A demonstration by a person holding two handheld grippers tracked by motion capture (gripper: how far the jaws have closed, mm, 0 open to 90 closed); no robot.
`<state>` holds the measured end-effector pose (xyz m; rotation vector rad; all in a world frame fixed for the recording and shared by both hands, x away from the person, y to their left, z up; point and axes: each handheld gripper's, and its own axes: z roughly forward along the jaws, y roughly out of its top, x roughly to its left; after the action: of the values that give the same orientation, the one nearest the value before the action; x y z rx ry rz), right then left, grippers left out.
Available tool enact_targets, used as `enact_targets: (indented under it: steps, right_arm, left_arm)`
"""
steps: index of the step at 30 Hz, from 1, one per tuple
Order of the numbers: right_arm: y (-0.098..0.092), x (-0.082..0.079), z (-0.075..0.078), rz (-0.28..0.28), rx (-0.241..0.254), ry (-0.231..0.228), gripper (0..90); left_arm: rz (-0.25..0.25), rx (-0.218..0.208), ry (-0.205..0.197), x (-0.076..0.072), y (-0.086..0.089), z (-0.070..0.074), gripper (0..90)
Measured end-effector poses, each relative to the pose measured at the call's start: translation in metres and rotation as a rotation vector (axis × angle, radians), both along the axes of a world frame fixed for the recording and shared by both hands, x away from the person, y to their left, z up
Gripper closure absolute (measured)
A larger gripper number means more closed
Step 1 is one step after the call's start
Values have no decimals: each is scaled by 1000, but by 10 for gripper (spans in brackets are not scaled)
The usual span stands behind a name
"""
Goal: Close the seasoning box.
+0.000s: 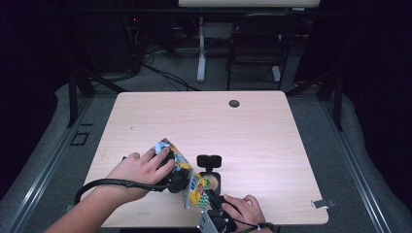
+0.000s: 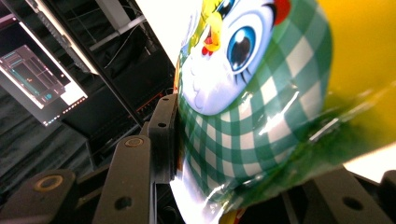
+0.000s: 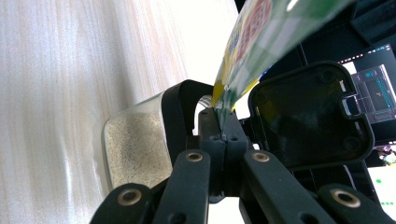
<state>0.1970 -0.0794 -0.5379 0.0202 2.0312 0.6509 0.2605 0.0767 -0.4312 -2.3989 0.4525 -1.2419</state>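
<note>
Snack bag (image 1: 187, 174), yellow with green-and-white check and a cartoon chick face, held up off the table (image 1: 252, 131) near its front edge, left of the middle, stretched between both grippers. Left gripper (image 1: 177, 180) clamped on the bag's upper body, jaws part-way apart with the crinkled foil bulging between them; in the left gripper view, one black pad (image 2: 163, 135) pressed flat against the checked side of the bag (image 2: 243, 107), the opposite jaw low at the right under the foil. Left hand (image 1: 143, 172) wrapped over that gripper from above, cable trailing back along the forearm. Right gripper (image 1: 208, 199) pressed together on the bag's lower corner; in the right gripper view (image 3: 218, 122), jaws met with only the thin sealed edge of the bag (image 3: 261, 42) pinched between the tips. Right hand (image 1: 248, 209) low at the table's front edge, knuckles up. Just behind the right gripper, a clear container (image 1: 213, 182) with a black rim standing on the table, pale fine grains inside (image 3: 133, 149), its black hinged lid (image 1: 209, 160) flipped up at the far side. Farther out, bare light wood across the far half, with a round cable hole (image 1: 234, 103) near the far edge. Beyond the table, a dark chair (image 1: 257, 43) on the grey floor.
</note>
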Motion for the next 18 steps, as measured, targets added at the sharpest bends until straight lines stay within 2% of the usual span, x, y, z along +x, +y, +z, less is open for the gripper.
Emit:
enact_targets:
  steps: [9,11,12,18]
  right_arm:
    - [0,-1,0,-1,2,-3,900]
    - [-1,-2,1,-10,-14,-7,900]
    - [-1,-2,0,-3,4,-4,900]
    - [-2,-3,1,-6,1,-5,900]
  left_arm:
    - [-10,5,2,0,-1,1,591]
    - [-10,6,5,0,-2,2,591]
    - [-9,7,7,0,-2,2,591]
    - [-16,8,4,0,-4,2,592]
